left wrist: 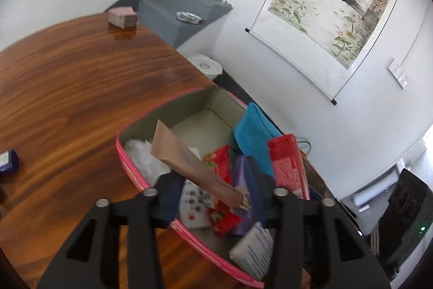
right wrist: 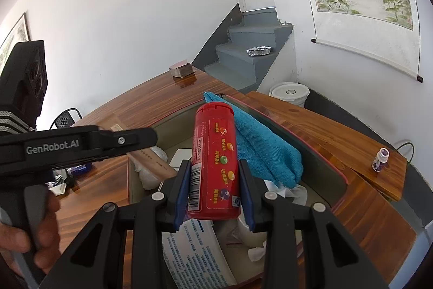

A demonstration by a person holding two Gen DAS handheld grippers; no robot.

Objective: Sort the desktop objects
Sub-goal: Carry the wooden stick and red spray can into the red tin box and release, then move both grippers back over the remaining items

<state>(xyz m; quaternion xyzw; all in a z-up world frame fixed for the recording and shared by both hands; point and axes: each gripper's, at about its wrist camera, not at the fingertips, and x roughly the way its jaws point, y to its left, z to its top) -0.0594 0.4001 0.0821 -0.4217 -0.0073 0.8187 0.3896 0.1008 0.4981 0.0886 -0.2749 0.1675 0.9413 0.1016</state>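
The right tool is clamped on the red bottle and holds it over the pink box, which sits at the table edge. To do this step well, I think it should lower the bottle into a free place beside the blue cloth before letting go. The left tool stands apart, and the brown tube lies loose between its fingers, leaning into the box.

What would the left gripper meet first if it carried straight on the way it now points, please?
Most likely the brown tube, which lies between the open fingers of the left gripper, angled over the pink box. Beyond it are the packets in the box; depth is hard to judge.
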